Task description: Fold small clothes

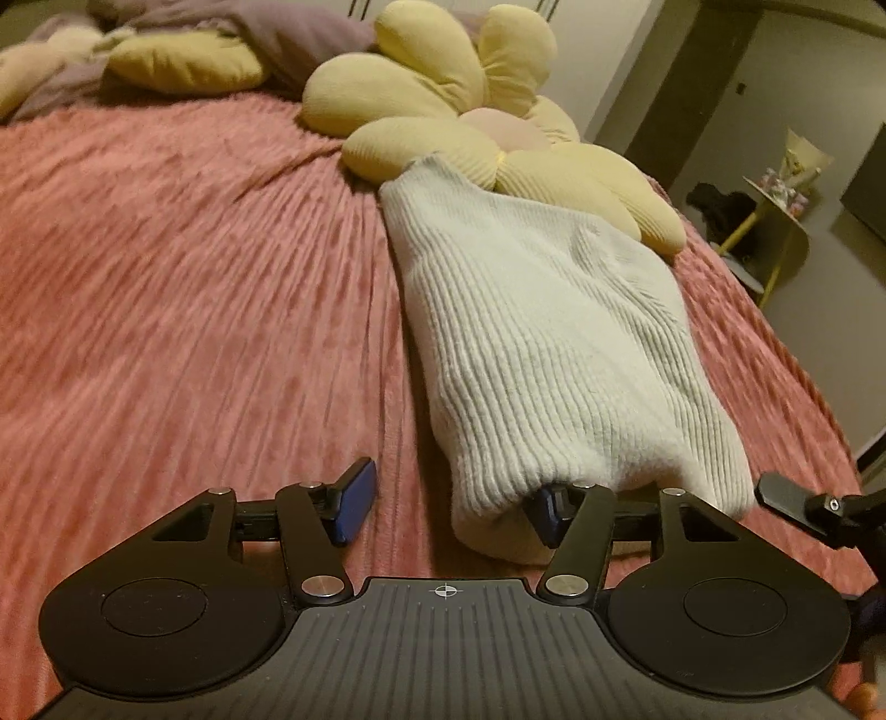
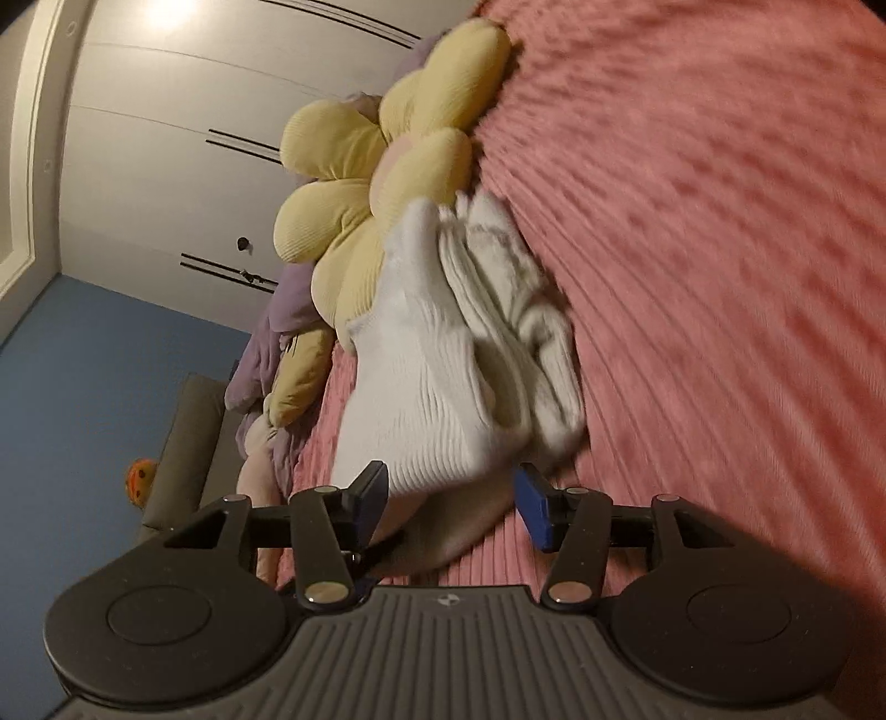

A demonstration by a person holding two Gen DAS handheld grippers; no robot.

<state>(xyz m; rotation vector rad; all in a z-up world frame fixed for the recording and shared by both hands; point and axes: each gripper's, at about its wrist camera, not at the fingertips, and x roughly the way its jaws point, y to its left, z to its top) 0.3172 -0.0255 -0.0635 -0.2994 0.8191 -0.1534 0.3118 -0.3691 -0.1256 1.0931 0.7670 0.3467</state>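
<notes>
- Jaws of the left gripper stand apart: 1 blue pad hangs free over the blanket, while the other is tucked under the near edge of the cloth, so nothing is pinched between the 2.
- Jaws of the right gripper also stand apart, with the near corner of the cloth lying between the 2 blue pads; whether either pad presses on it cannot be told, and the view is blurred.
- 1 white ribbed knit garment, folded into a long narrow bundle, lies on the pink ribbed fleece blanket.
- Its long axis runs from the grippers straight away to the yellow flower-shaped plush cushion; the far end touches the cushion's petals and the near end lies at the left gripper's fingers.
- From the right wrist view the same garment shows several stacked layers along its edge, with the top layer lifted off the rest; the cushion sits just beyond it.
- Beyond the cushion lies 1 purple cloth with 1 smaller yellow cushion beside it.
- A black tip of the right gripper shows just beside the garment's near end, on the side away from the free pad.
</notes>
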